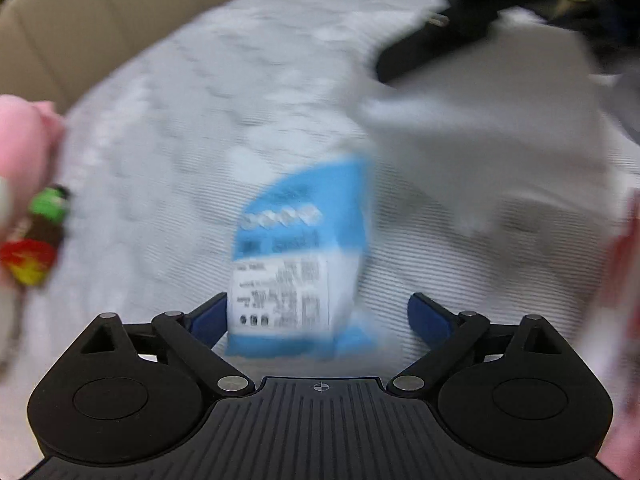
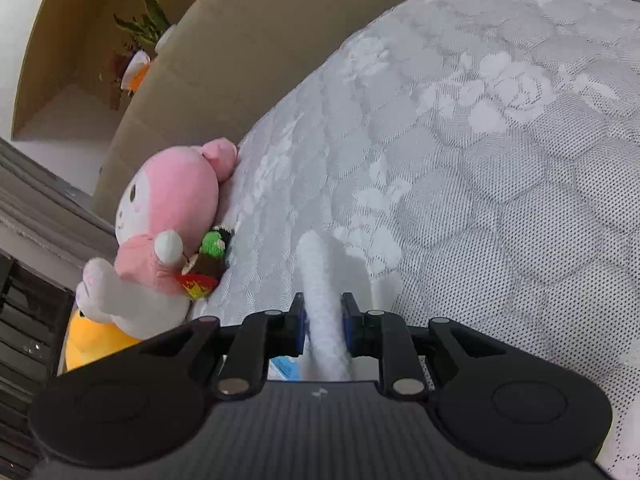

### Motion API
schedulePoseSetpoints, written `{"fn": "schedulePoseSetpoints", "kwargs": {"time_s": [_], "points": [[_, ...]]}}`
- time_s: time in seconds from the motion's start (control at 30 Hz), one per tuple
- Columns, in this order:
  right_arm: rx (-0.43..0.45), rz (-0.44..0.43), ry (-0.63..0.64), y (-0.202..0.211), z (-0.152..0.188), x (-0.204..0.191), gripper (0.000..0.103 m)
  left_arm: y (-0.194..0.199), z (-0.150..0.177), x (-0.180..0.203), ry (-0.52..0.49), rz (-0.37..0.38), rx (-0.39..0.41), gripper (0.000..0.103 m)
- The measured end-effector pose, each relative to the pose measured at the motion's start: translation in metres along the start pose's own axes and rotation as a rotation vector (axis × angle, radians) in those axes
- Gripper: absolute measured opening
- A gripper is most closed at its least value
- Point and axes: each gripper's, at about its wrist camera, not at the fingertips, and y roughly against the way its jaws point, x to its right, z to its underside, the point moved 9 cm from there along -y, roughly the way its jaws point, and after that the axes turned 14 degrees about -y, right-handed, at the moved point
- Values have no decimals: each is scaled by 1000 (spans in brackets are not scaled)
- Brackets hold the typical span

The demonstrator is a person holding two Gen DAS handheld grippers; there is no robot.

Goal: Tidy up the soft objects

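The left wrist view is blurred by motion. My left gripper (image 1: 318, 308) is open, and a blue and white packet (image 1: 298, 260) lies on the grey mattress (image 1: 180, 140) between its spread fingers, close to the left one. A white soft thing (image 1: 480, 140) smears across the right. My right gripper (image 2: 324, 320) is shut on a white fuzzy piece of fabric (image 2: 320, 280) that sticks up past the fingertips. A pink and white plush (image 2: 168, 216) lies at the mattress edge to the left, with a small green and brown knitted toy (image 2: 212, 256) against it.
A yellow plush (image 2: 88, 344) sits under the pink one. A beige padded headboard (image 2: 224, 48) borders the mattress (image 2: 480, 160). A dark object (image 1: 440, 40) lies at the far side. A corner of the blue packet (image 2: 284, 368) shows beneath the right gripper.
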Motion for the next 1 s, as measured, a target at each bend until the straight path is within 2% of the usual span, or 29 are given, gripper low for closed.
{"fn": "schedulePoseSetpoints", "kwargs": {"time_s": [0.07,0.13,0.2,0.23,0.27,0.3,0.33,0.43,0.47,0.53,0.63,0.7,0.73,0.87,0.93,1.0], "points": [[-20,-47,7,3,1,-8,21,9,7,13,-4,30,-1,96],[-86,-141,13,3,10,-22,21,17,16,11,28,9,-40,96],[-194,-287,-19,2,26,-39,21,26,25,4,111,-2,-73,98],[-236,-326,-29,-1,34,-45,21,30,29,0,163,-5,-85,98],[-258,-324,-16,-6,41,-49,21,33,34,-4,212,-6,-91,98],[-271,-308,4,-12,48,-51,21,33,37,-7,254,-3,-79,98],[-252,-240,55,-19,52,-48,22,33,39,-10,296,-1,-66,98],[-149,35,227,-40,57,-26,24,28,52,-18,390,-2,-50,99],[-119,112,264,-43,57,-17,21,28,57,-19,415,6,-53,99],[-63,192,298,-41,52,-7,23,22,64,-15,441,27,-67,99],[9,248,303,-31,42,-2,27,24,60,-12,404,18,-80,99],[42,280,317,-28,38,-1,42,25,58,-10,391,19,-72,99],[46,283,323,-29,38,-3,44,27,58,-8,388,23,-67,99],[0,222,365,-28,52,-18,55,25,56,-8,368,30,-66,99],[-30,196,412,-32,63,-26,55,26,55,-7,361,29,-65,99],[-29,255,484,-41,72,-25,48,27,55,-7,365,31,-64,99]]}}
